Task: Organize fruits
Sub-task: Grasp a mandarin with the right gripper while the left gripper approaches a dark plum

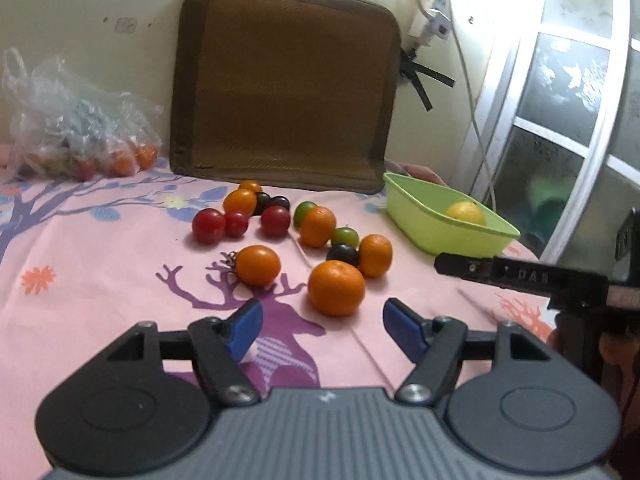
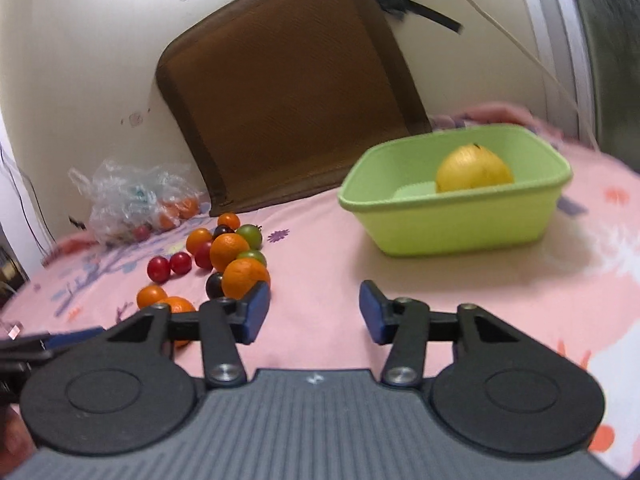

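Observation:
Several oranges and small red, green and dark tomatoes lie loose on the pink sheet. My left gripper [image 1: 322, 326] is open just short of the nearest orange [image 1: 336, 288], with nothing between its fingers. A light green basin [image 1: 436, 228] at the right holds one yellow fruit [image 1: 466, 213]. In the right wrist view my right gripper [image 2: 314, 312] is open and empty over bare sheet, in front of the basin [image 2: 460, 224] with the yellow fruit [image 2: 474, 170]. The fruit cluster [image 2: 236, 256] lies to its left. Part of the right gripper's body [image 1: 532, 280] shows at the left view's right edge.
A brown cushion [image 1: 286, 84] leans on the wall behind the fruit. A clear plastic bag [image 1: 76, 136] with more fruit sits at the far left by the wall. A window frame [image 1: 568, 120] and a hanging cable [image 1: 476, 120] are at the right.

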The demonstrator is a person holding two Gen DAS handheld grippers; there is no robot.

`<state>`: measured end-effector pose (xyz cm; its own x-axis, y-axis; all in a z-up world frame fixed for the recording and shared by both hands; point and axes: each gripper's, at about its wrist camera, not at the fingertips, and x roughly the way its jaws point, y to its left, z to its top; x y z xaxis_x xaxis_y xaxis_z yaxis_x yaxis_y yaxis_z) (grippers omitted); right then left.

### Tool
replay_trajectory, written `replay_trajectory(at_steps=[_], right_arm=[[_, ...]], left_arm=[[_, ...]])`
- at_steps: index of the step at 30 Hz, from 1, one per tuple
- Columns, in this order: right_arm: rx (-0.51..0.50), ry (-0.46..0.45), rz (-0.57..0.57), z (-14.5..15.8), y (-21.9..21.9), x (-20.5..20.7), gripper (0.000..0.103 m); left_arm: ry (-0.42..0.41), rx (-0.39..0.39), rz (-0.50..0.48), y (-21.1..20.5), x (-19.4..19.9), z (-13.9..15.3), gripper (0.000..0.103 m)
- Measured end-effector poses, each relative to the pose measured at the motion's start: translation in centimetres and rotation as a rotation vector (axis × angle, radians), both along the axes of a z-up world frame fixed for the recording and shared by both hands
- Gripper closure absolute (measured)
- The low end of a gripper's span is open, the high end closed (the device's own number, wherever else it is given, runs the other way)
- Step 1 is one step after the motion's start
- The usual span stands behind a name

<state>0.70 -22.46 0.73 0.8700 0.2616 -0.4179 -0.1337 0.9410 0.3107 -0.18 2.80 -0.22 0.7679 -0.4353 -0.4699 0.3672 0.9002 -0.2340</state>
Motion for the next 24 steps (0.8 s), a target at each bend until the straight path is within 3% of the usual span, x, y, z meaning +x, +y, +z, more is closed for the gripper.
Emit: replay_trajectory(at_steps=[5, 10, 14, 18, 24], right_arm=[[0.047, 0.088, -0.042, -0.7, -1.1, 0.7, 0.063], [-0.047, 0.075, -0.054, -0.6, 0.4, 0.3, 0.063], [-0.023, 0.077, -0.061, -0.7, -0.1, 0.2, 0.061], [-0.038, 0.075, -0.014, -0.6, 0.4, 0.5, 0.06], [-0.067, 0.058, 0.098, -0.3, 1.3, 0.3, 0.061]], left_arm=[[-0.029, 0.035, -0.044, -1.1, -1.2, 0.0, 0.035], [-0.024, 0.022, -0.071, -1.2, -1.1, 0.0, 0.035], [-0.037, 0.005, -0.068, -0.9, -1.3, 0.0, 0.035], [-0.052, 0.004, -0.047, -0.8, -1.4, 0.2, 0.035], [-0.011, -0.041, -0.065, -0.2, -0.7, 0.2, 0.031]])
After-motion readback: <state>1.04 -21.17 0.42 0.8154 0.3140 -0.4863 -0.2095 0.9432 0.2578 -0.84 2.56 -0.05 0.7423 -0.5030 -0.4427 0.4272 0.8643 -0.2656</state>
